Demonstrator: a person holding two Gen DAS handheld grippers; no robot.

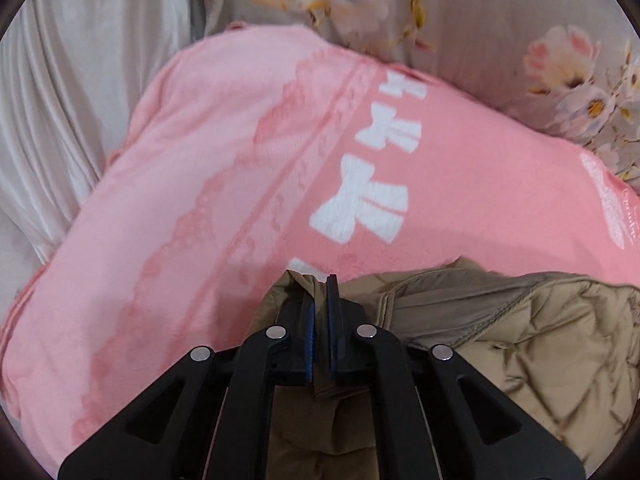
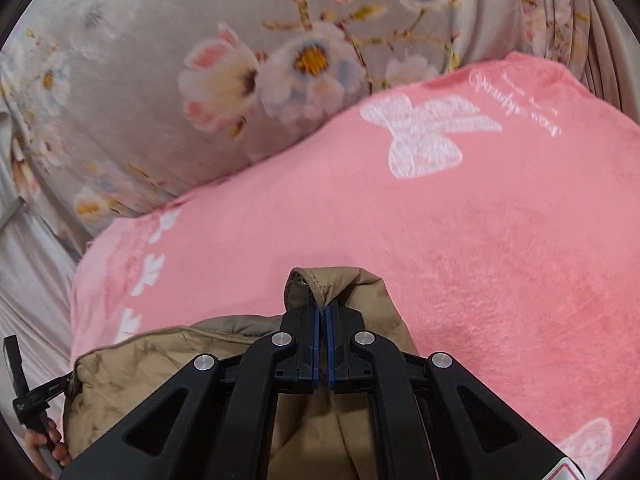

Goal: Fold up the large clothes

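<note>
1. The left gripper [image 1: 320, 292] has its black jaws pinched tight on a thin fold of the tan quilted jacket [image 1: 520, 352], the cloth caught between the blue pads
2. The right gripper [image 2: 323, 312] is likewise clamped on a stitched, rounded edge of the same jacket [image 2: 132, 380], which bunches up just past its fingertips
3. The jacket is puffy with diamond-shaped quilting and a smoother, greyer lining along one seam (the lining shows only in the left wrist view); it lies over the near part of a pink fleece blanket [image 1: 200, 200]
4. That blanket is plush and fuzzy, with white bow shapes [image 1: 360, 204] and a lacy woven band in darker pink
5. Beyond it lies a grey floral bedsheet [image 2: 140, 60], smooth, printed with pale blossoms
6. A hand [image 2: 48, 444] grips the other tool's handle at the lower left edge of the right wrist view
</note>
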